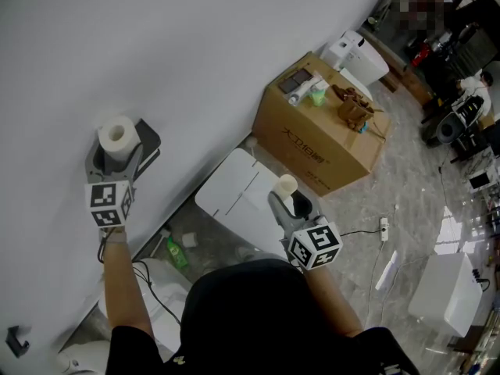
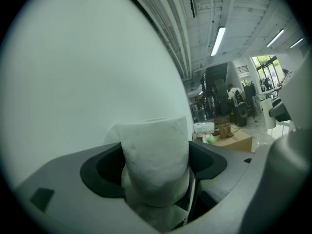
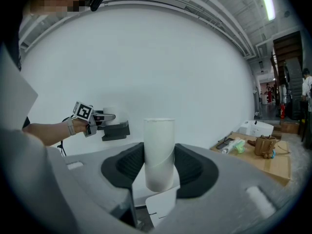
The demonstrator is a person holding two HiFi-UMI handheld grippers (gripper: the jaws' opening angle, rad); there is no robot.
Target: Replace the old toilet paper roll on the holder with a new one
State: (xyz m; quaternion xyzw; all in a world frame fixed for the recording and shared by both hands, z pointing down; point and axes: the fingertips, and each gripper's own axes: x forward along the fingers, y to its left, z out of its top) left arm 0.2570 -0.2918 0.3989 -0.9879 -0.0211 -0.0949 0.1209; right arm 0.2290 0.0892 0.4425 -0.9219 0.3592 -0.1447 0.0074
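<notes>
So the person's got a gripper in each hand, both held up in front of the white wall. The left gripper is up close to the wall with its jaws clamped on a full paper roll. The roll stands upright, hole facing up, and you can see the soft paper squashed in a bit where the pads bite. The right gripper is well apart from it, lower and off to the right, jaws closed around a bare cardboard tube. That tube is upright too, and most of it pokes up above the pads. From the right gripper's side you can see the left one hanging out by the wall, but I honestly can't spot the holder itself anywhere. Below the right gripper there's a flat white slab, maybe a lid, can't say for sure. Past that, a big cardboard box sits on the marbled floor against the wall. It has a few bits on top, including something green and a brown thing.
</notes>
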